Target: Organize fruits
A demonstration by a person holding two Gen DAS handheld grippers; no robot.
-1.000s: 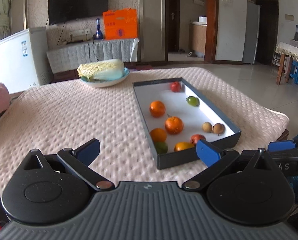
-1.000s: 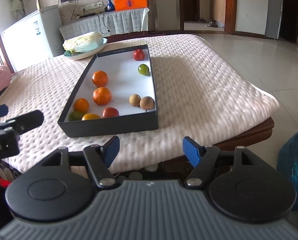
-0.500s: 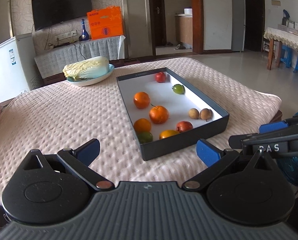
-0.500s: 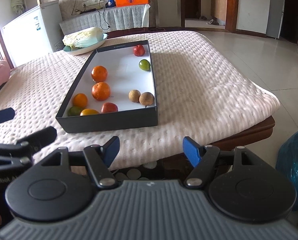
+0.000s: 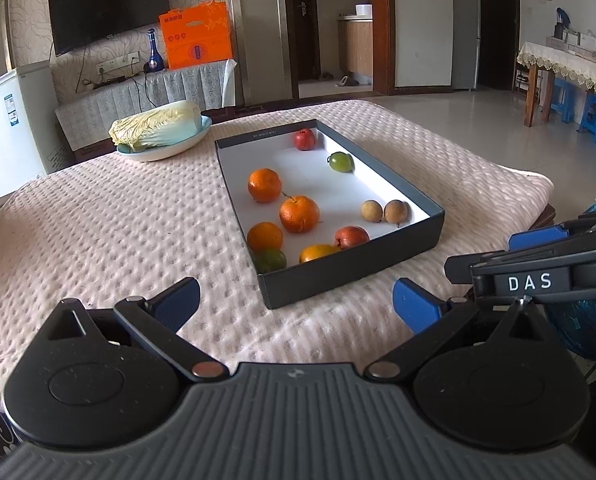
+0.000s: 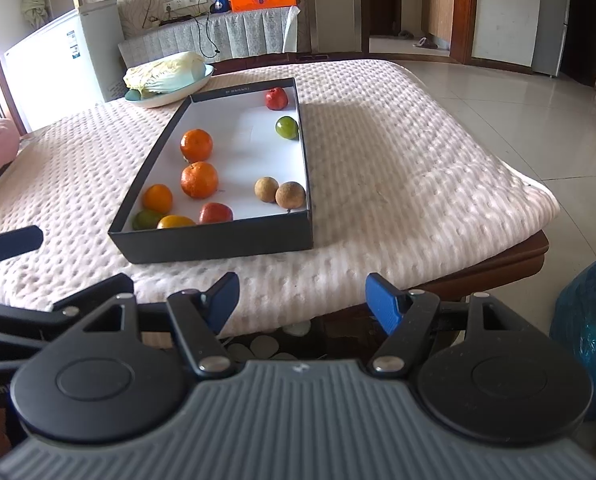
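Wall television (image 5: 106,10), tiled floor (image 5: 477,128) — daylight

A: What moved?
B: The left gripper (image 5: 294,304) swung right. The box (image 5: 349,270) now sits nearer the middle of its view, and the right gripper (image 5: 537,256) shows more fully at the edge.
A: And the right one?
B: It drew closer to the left gripper (image 6: 54,276); the box (image 6: 218,246) looms larger.

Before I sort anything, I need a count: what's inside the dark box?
Inside the dark box: ten fruits, mostly oranges, plus two brown ones. The near wall partly hides the front three.
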